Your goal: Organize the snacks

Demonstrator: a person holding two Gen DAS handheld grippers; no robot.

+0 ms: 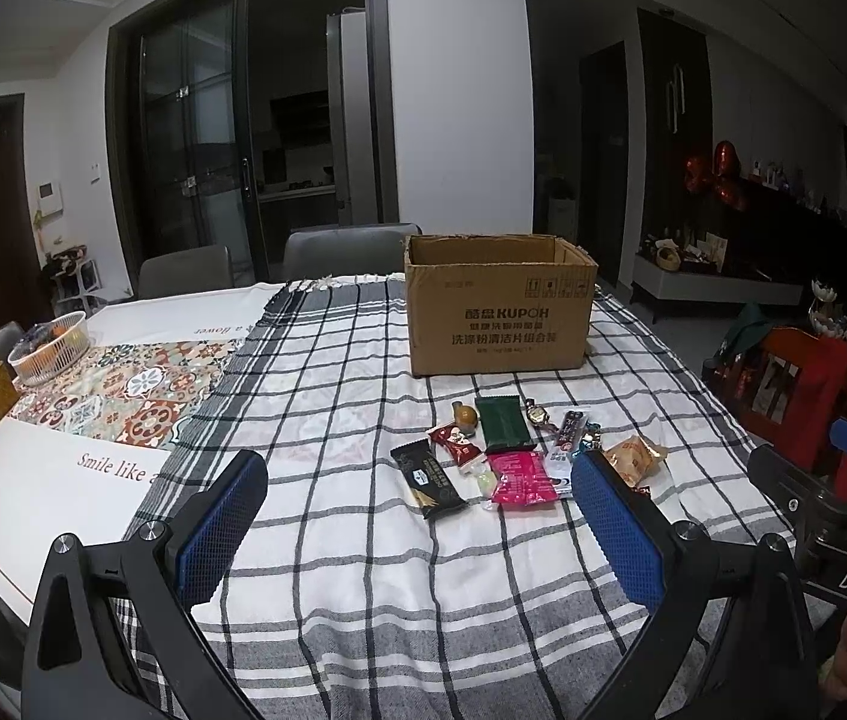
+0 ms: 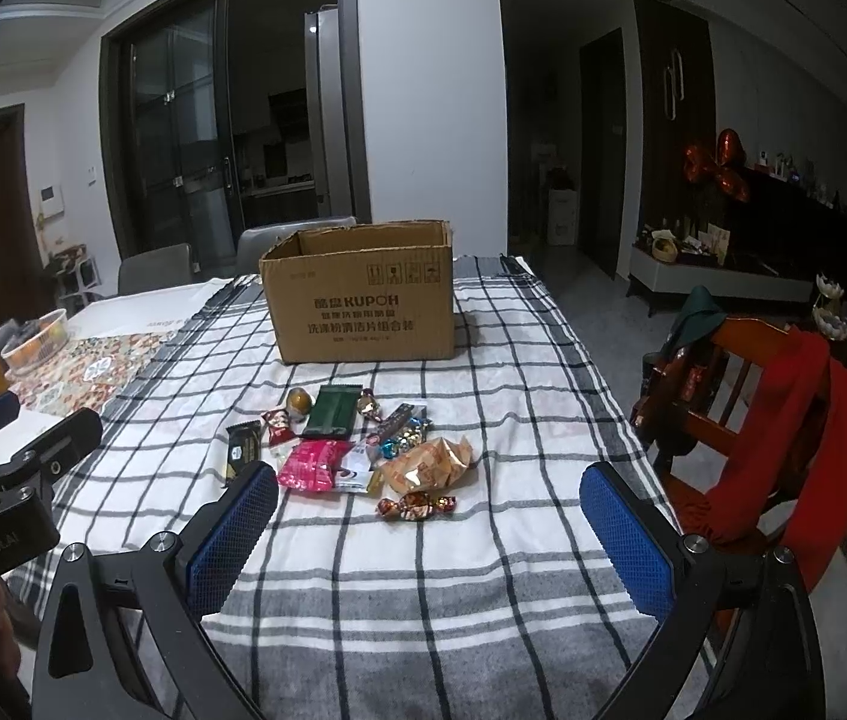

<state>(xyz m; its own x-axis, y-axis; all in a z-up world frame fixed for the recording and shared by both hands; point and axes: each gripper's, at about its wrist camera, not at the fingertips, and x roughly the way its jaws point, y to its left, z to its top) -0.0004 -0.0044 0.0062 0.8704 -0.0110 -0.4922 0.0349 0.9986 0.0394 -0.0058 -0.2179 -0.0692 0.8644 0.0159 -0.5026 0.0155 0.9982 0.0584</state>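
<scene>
Left gripper (image 1: 417,516) and right gripper (image 2: 429,516) both hung spread wide over the checked cloth (image 2: 423,600), nothing between the blue pads. Open cardboard box (image 2: 363,312) sat at the far side of the cloth, printed "KUPOH" with Chinese lines below – top flaps gone or folded, interior not visible. Snacks lay in a loose cluster just near of the box: dark green packet (image 2: 336,411), pink packet (image 2: 312,465), black bar wrapper (image 1: 426,480), small red packet (image 2: 278,425), crinkly orange bag (image 2: 426,465), twist-wrapped candy (image 2: 414,506) nearest – wrapper text unreadable. Far left, the table mat (image 1: 27,480) read "Smile like a"; white basket (image 1: 51,348) beside it.
</scene>
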